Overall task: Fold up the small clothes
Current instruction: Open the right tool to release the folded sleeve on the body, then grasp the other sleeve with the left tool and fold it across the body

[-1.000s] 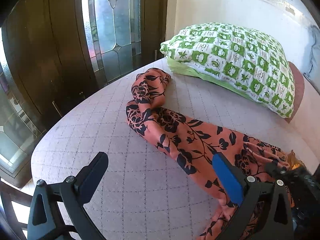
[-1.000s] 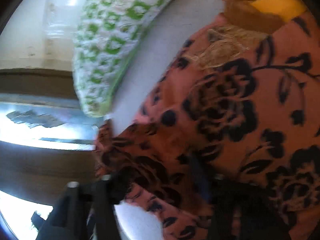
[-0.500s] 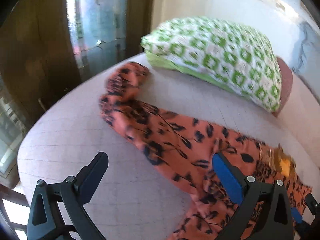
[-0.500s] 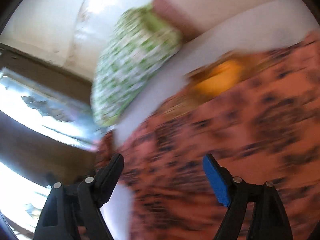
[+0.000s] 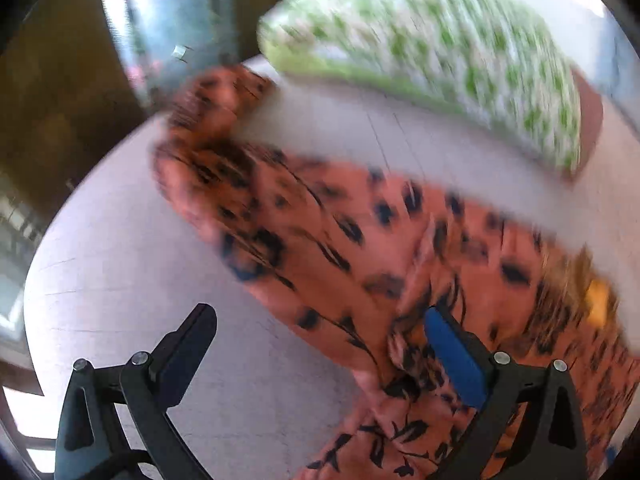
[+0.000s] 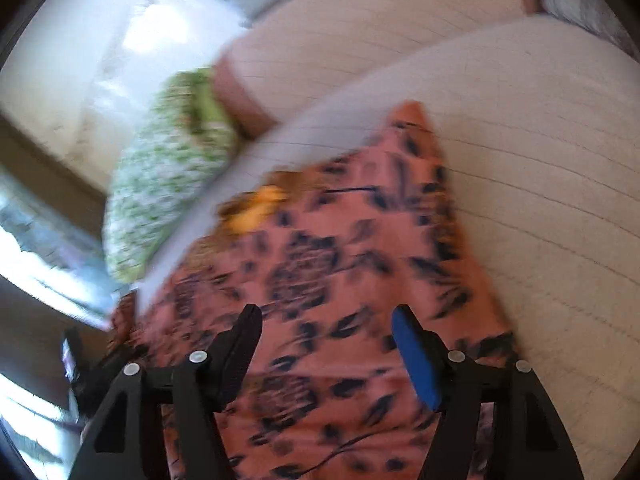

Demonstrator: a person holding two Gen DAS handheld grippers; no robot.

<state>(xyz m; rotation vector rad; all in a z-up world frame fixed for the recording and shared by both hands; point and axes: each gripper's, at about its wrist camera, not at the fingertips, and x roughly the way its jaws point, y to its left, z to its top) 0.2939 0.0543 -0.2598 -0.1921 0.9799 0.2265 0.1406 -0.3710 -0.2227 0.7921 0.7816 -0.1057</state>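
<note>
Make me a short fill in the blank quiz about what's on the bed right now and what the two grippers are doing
1. The garment on the bed is orange with a ____ flower print.
2. The pillow behind it is white and ____.
3. The left gripper has its jaws ____, with nothing pinched between them.
4. The right gripper is above the ____, its jaws closing with no cloth pinched between them.

Missing words: black; green; open; garment
</note>
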